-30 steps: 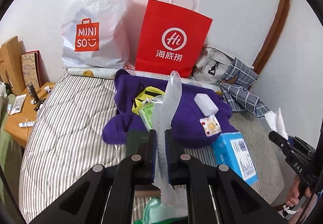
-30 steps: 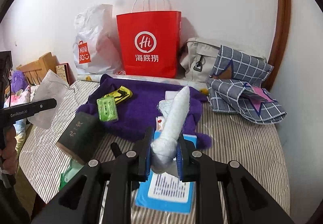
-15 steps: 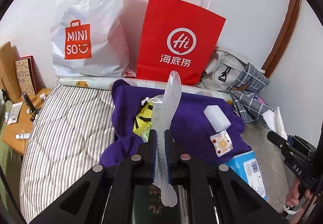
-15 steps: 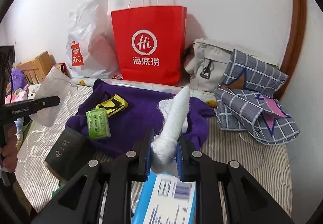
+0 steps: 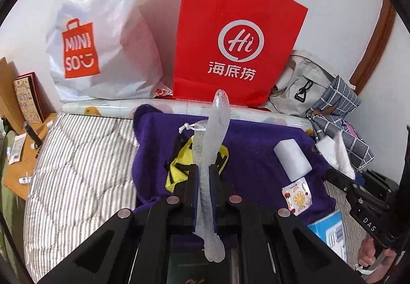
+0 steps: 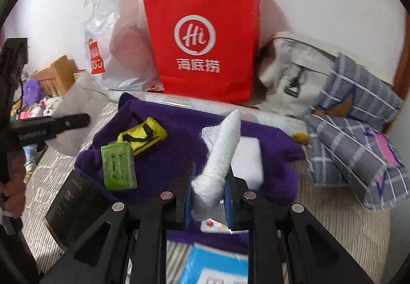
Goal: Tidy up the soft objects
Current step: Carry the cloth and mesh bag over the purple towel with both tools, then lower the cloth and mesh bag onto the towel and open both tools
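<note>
Since the earlier frames both hand-held grippers have been carried forward over the bed, so that the red paper bag (image 5: 238, 38) and the white plastic bag (image 5: 102, 35) at the wall are seen larger and the green packet is now hidden from the left wrist view. The left hand-held gripper (image 5: 204, 179) is pinched nearly closed on a thin clear mesh sleeve (image 5: 211, 155), which stands up out of the jaws and hangs below them. The right hand-held gripper (image 6: 208, 189) is clamped narrowly on a white mesh roll (image 6: 223, 153), tilted up and to the right. Beneath both, a purple blanket (image 6: 179, 130) is spread on the striped bed (image 5: 77, 161); on it lie a yellow pouch (image 6: 143, 135), a green packet (image 6: 118, 166) and a white block (image 5: 292, 158). Open mattress is left to the blanket's left. The right edge is crowded by plaid cloth (image 6: 358, 145) and a grey backpack (image 6: 292, 71). A dark book (image 6: 74, 209) and a blue box (image 6: 215, 268) lie at the near edge.
</note>
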A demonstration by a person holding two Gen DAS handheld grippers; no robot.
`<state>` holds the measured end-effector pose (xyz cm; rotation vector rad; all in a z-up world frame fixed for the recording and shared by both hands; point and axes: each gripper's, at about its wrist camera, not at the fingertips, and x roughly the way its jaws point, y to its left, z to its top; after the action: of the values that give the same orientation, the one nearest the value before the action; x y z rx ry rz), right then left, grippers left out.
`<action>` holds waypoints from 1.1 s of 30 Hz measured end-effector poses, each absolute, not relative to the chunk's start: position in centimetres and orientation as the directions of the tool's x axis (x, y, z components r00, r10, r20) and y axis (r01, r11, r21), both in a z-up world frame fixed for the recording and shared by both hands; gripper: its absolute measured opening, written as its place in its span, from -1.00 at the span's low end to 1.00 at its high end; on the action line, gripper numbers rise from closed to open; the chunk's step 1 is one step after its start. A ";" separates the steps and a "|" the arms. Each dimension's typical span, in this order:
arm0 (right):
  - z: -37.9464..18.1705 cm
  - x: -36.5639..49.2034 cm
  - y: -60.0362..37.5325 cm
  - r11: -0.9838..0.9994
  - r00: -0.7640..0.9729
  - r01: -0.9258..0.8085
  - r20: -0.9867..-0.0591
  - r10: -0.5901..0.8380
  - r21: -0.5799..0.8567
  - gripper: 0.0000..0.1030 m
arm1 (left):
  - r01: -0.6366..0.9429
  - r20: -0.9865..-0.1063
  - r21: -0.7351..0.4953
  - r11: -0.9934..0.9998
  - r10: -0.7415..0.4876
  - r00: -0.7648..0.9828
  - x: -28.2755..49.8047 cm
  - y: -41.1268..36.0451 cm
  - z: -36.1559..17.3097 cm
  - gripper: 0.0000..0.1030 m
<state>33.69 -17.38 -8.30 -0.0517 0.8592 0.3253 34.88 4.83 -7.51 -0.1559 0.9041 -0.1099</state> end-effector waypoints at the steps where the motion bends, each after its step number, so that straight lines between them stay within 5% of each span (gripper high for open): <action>1: -8.2 34.1 -17.1 0.945 0.602 -0.317 -0.752 0.270 0.085 -0.61 | 0.031 -0.776 -0.180 0.983 -0.161 0.610 35.2 4.6 -7.6 -0.84; 33: -15.3 40.9 -14.3 0.879 0.378 -0.453 -0.860 0.343 0.152 -0.59 | 0.058 -0.869 -0.070 0.996 -0.090 0.487 42.4 2.1 -13.3 -0.83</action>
<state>40.94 -14.30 -15.32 -0.1151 1.0683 0.5099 42.43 2.06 -13.33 -0.0324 1.0584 -0.0901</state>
